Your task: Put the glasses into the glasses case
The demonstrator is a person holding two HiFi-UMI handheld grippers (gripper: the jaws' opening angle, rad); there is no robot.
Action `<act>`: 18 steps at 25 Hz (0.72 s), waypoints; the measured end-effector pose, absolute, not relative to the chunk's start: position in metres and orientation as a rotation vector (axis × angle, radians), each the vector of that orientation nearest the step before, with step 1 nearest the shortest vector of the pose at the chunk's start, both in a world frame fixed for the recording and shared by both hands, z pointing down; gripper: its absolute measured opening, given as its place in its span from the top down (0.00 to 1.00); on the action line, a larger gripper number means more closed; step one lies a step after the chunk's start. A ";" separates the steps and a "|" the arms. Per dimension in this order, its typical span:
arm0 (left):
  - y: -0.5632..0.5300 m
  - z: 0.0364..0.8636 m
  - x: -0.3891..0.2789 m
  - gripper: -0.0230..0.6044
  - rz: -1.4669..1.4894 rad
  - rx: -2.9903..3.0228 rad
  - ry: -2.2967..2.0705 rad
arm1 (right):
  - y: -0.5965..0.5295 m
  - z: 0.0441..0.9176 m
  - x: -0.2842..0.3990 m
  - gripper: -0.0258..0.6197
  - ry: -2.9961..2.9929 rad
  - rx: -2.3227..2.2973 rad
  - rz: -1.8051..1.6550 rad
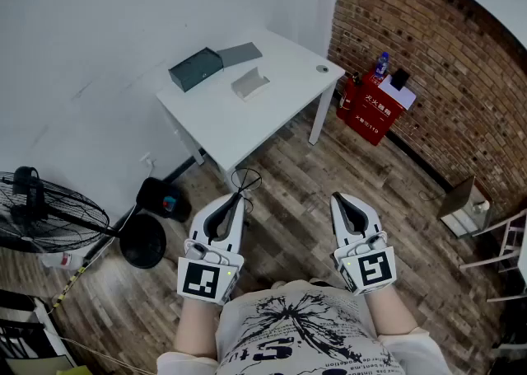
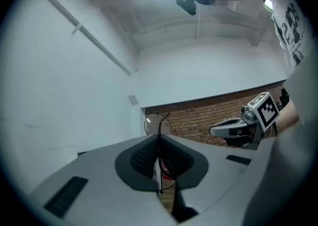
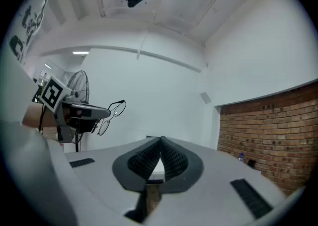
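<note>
Above a wooden floor (image 1: 288, 171), the left hand-held gripper (image 1: 240, 198) pinches thin wire glasses (image 1: 245, 177), barely traceable. Beside it, the right hand-held gripper (image 1: 338, 198) is closed, empty. A pale glasses case (image 1: 249, 83) lies on the white worktop (image 1: 247, 130) near a brick wall (image 1: 428, 52).

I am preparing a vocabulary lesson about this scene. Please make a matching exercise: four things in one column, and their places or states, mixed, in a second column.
Things:
1. glasses
2. right gripper
3. red box
4. fan

Places or states:
a. against the brick wall
b. shut, with nothing in it
c. standing left of the table
d. clamped in the left gripper

Pairs: 1-d, 2-b, 3-a, 4-c.
</note>
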State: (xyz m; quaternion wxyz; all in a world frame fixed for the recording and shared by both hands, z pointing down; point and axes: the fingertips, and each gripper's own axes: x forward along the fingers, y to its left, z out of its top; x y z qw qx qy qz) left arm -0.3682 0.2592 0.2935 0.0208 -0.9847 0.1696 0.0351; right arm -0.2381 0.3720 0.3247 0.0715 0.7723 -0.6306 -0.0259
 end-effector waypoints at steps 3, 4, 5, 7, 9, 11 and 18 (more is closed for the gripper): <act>0.256 0.293 -0.362 0.93 0.096 -3.047 0.512 | 0.369 0.323 -0.234 0.94 -1.893 2.324 -0.079; 0.256 0.295 -0.361 0.93 0.067 -3.038 0.503 | 0.369 0.323 -0.233 0.94 -1.892 2.325 -0.079; 0.256 0.298 -0.360 0.93 0.037 -3.028 0.492 | 0.369 0.323 -0.233 0.94 -1.891 2.326 -0.078; 0.255 0.302 -0.359 0.93 0.026 -3.024 0.476 | 0.367 0.325 -0.231 0.94 -1.890 2.327 -0.077; 0.253 0.306 -0.358 0.93 0.015 -3.026 0.468 | 0.365 0.325 -0.230 0.94 -1.889 2.328 -0.073; 0.251 0.302 -0.356 0.93 0.049 -3.043 0.480 | 0.362 0.327 -0.228 0.94 -1.883 2.339 -0.055; 0.244 0.311 -0.345 0.93 0.022 -3.061 0.511 | 0.355 0.342 -0.206 0.94 -1.868 2.406 0.068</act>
